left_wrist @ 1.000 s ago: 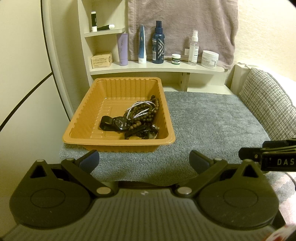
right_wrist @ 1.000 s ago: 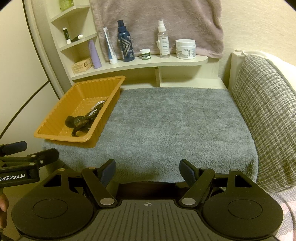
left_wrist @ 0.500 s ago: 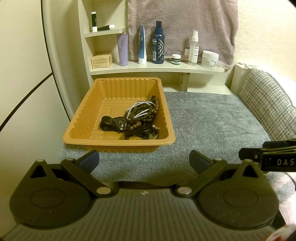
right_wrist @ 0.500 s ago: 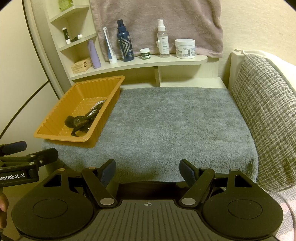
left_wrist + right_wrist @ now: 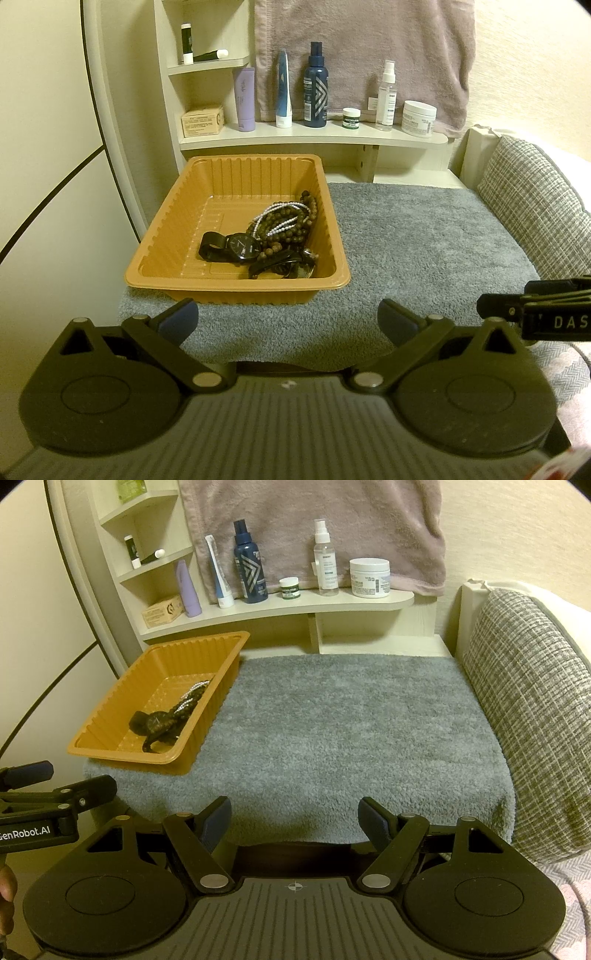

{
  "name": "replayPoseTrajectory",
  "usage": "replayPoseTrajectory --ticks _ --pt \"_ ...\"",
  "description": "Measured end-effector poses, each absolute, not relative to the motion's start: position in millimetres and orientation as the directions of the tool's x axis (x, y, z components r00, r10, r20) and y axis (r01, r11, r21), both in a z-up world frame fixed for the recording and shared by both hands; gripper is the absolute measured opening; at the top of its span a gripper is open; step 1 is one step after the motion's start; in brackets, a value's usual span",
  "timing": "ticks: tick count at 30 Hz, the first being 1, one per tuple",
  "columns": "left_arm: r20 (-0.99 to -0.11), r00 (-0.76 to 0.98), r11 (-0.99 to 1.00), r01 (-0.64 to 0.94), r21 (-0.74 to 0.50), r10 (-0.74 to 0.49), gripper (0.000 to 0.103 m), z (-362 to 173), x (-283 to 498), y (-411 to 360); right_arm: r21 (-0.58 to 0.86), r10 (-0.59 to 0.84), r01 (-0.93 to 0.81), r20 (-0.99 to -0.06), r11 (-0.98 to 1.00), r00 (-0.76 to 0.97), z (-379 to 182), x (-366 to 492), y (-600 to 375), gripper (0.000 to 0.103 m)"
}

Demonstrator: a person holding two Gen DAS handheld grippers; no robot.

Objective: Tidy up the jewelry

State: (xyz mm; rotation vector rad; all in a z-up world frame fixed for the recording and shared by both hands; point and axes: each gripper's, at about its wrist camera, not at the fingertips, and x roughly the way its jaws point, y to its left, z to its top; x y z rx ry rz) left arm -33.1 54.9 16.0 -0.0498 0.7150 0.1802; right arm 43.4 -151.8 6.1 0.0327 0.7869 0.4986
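Observation:
An orange plastic tray (image 5: 177, 218) sits on the left of a grey towel (image 5: 424, 240). In it lie a black watch (image 5: 236, 248), brown bead bracelets (image 5: 291, 225) and a white bead strand, piled at its near right. The tray also shows in the right wrist view (image 5: 110, 723). My left gripper (image 5: 288, 321) is open and empty, held in front of the tray's near edge. My right gripper (image 5: 295, 821) is open and empty, at the towel's front edge, right of the tray.
A curved shelf (image 5: 314, 138) behind the towel holds bottles, tubes, jars and a small box. A pink towel (image 5: 369, 48) hangs above it. A checked cushion (image 5: 528, 701) borders the towel on the right. A cream wall panel stands at the left.

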Motion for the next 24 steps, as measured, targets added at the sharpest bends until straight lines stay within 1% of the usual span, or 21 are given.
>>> replayPoseTrajectory --ticks 18,24 --pt "-0.656 0.741 0.984 -0.179 0.018 0.146 0.103 16.2 -32.3 55.1 0.21 0.441 -0.417 -0.671 0.884 0.596 6.1 43.8 -150.2 0.075" --pt "-0.642 0.753 0.984 -0.177 0.011 0.143 0.103 18.5 -31.8 54.8 0.211 0.444 -0.421 -0.671 0.882 0.594 6.4 45.3 -150.6 0.075"
